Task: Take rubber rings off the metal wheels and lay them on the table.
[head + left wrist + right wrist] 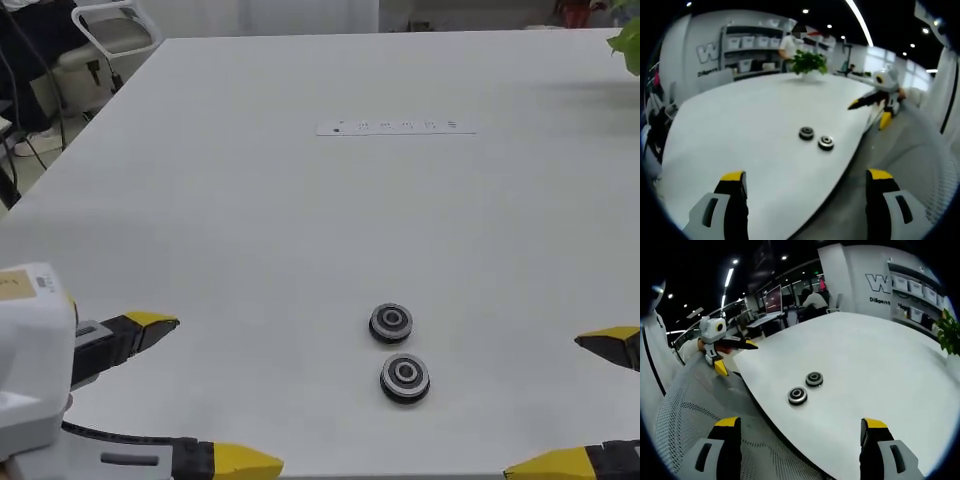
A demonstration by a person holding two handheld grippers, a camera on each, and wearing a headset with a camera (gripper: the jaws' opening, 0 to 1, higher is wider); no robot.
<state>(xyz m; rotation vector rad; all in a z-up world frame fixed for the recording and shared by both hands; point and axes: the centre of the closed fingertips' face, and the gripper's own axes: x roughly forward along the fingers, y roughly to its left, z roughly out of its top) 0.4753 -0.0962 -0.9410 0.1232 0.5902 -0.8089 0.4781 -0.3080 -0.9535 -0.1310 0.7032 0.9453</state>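
You hold the left gripper (200, 392) and the right gripper (575, 400) at the near edge of the table (300, 200) with jaws spread wide and empty. They flank the work, likely so either can reach in. Two metal wheels lie flat between them, the far wheel (391, 322) just beside the near wheel (405, 377), each with its dark rubber ring (404, 397) seemingly on (none lies loose yet).

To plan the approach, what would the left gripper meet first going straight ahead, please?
The left gripper would likely meet the wheel nearer the table edge, then its neighbour; depth is unclear.
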